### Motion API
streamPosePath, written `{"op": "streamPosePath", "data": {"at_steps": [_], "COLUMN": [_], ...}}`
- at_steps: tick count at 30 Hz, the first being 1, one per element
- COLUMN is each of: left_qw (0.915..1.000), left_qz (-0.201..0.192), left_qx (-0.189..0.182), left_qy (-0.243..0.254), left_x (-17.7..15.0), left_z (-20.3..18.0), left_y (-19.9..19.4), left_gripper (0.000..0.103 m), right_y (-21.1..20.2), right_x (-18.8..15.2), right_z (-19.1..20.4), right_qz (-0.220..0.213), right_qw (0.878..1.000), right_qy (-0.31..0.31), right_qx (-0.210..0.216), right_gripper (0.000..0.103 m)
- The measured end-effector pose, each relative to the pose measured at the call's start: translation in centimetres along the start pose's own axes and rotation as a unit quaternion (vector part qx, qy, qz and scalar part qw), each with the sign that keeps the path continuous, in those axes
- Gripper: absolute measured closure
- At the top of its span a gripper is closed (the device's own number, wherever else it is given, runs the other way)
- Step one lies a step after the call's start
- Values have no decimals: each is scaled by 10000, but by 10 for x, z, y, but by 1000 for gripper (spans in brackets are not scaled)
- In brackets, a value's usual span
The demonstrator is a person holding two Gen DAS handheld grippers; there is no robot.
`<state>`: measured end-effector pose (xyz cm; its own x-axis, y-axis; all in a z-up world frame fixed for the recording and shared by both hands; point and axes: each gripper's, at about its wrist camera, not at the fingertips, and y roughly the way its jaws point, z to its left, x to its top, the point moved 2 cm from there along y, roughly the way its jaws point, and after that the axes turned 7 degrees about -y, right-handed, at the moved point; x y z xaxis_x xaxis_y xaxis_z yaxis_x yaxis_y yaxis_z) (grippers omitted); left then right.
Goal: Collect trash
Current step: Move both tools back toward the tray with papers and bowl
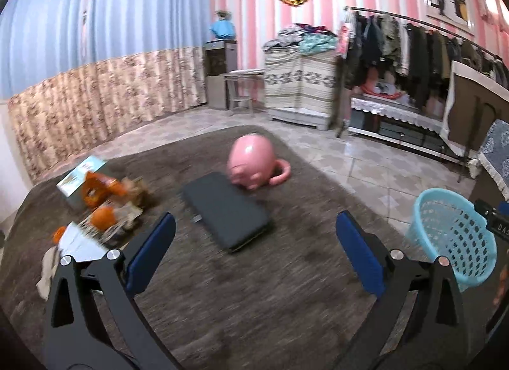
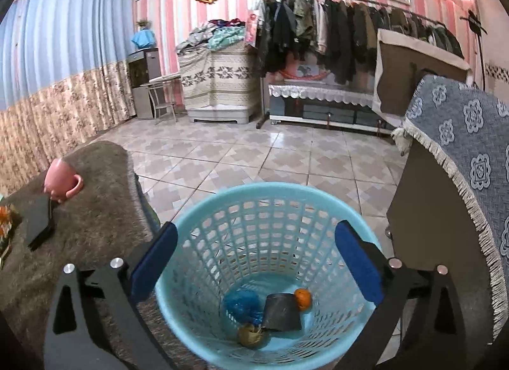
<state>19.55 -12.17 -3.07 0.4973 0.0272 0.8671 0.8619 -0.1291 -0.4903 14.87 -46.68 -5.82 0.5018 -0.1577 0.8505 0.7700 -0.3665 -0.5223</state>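
pink-striped walls and a blue curtain are backing a table point(image 1: 254, 290) covered in brown shaggy cloth. left tongs point(image 1: 254, 236) are hovering wide apart over the cloth, gripping nothing. trash pile point(image 1: 98, 210) is lying to the left of them, just beyond the left finger: crumpled wrappers, a printed carton, orange peel bits, all blurred, so the count is unclear. one black flat case point(image 1: 227, 210) is sitting ahead between the fingers, one pink pig-shaped mug point(image 1: 253, 163) touching its far end.

right tongs point(image 2: 256, 249) are also standing wide and bare, hanging directly above one light blue mesh basket point(image 2: 318, 204) on the tiled floor beside the table. four pieces are lying on the basket's bottom: one blue crumpled bag point(image 2: 243, 304), one dark flat wrapper point(image 2: 281, 312), one orange peel point(image 2: 302, 298), one yellowish wad point(image 2: 249, 335). a chair with a blue patterned cover point(image 2: 461, 153) is standing to the right.
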Motion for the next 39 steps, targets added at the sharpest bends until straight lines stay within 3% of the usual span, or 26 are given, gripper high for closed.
{"op": "streamPosePath", "data": {"at_steps": [21, 29, 39], "left_qw": [9907, 9865, 9824], "left_qz": [202, 439, 785], "left_qx": [1234, 1401, 1275], "left_qy": [-543, -729, -1119], "left_x": [-47, -62, -44], "left_z": [157, 190, 224], "left_y": [-43, -28, 8], "left_gripper": [6, 6, 8], "right_y": [-40, -40, -31], "right_x": [-18, -31, -41], "right_z": [94, 133, 155], "right_qz": [-383, -263, -107], "right_qw": [9933, 9868, 9832], "right_qy": [-719, -1012, -1314], "right_qx": [817, 1236, 1258], "right_gripper": [5, 5, 5]}}
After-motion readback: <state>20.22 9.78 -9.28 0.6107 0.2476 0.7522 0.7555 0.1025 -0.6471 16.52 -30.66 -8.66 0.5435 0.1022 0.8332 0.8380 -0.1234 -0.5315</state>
